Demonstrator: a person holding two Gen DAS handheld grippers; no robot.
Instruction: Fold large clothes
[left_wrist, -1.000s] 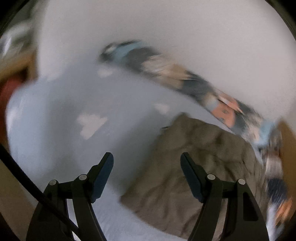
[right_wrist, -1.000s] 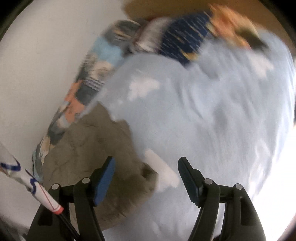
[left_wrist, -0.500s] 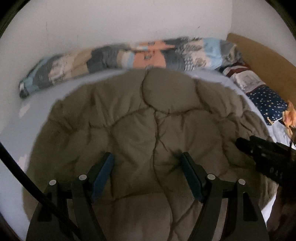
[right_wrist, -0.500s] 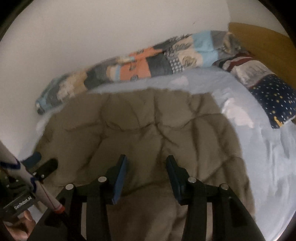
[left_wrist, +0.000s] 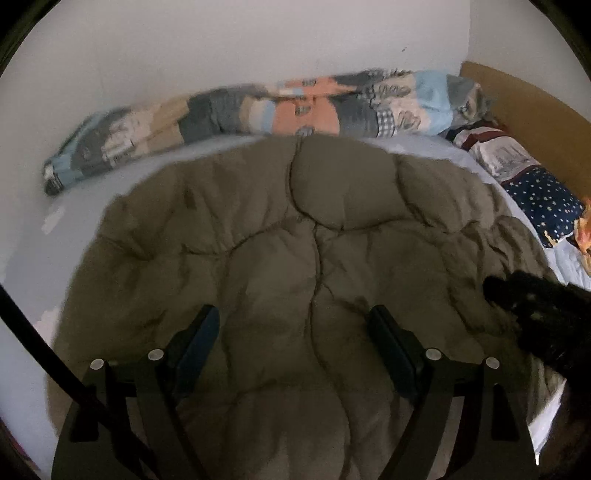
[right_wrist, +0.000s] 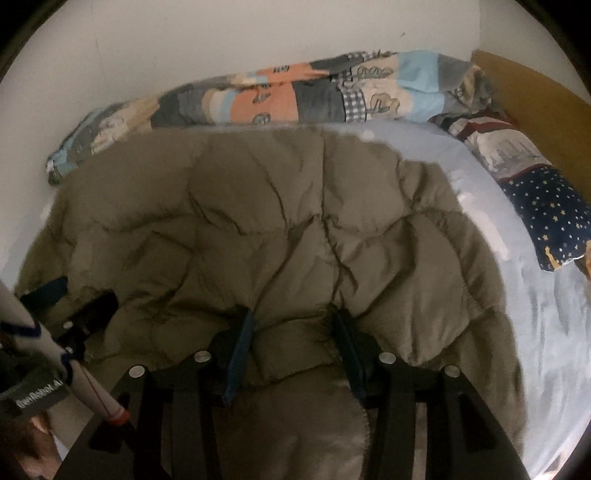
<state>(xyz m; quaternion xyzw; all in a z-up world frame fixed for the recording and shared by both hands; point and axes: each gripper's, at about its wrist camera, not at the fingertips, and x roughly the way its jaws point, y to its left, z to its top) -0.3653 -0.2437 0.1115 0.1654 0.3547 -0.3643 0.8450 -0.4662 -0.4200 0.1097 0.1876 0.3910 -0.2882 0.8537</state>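
Jacket (right_wrist: 280, 221) spread flat on bed (right_wrist: 546, 332), unfolded; my right hand-held gripper (right_wrist: 293, 350) pinches its hem, left hand-held gripper (left_wrist: 295, 350) gapes empty.

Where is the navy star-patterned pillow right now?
In both views, the navy star-patterned pillow lies at the right, against the brown headboard, beyond the olive quilted jacket.

Matt, puffy quilted cloth jacket (left_wrist: 295, 258)

The left tool (left_wrist: 295, 332) hangs with its fingers spread wide over a puffy olive jacket (left_wrist: 295, 240) on the pale blue bed (left_wrist: 33, 236). A patchwork blanket (left_wrist: 258, 110) lies rolled along the wall; the right tool (left_wrist: 539, 310) shows at the jacket's right edge.
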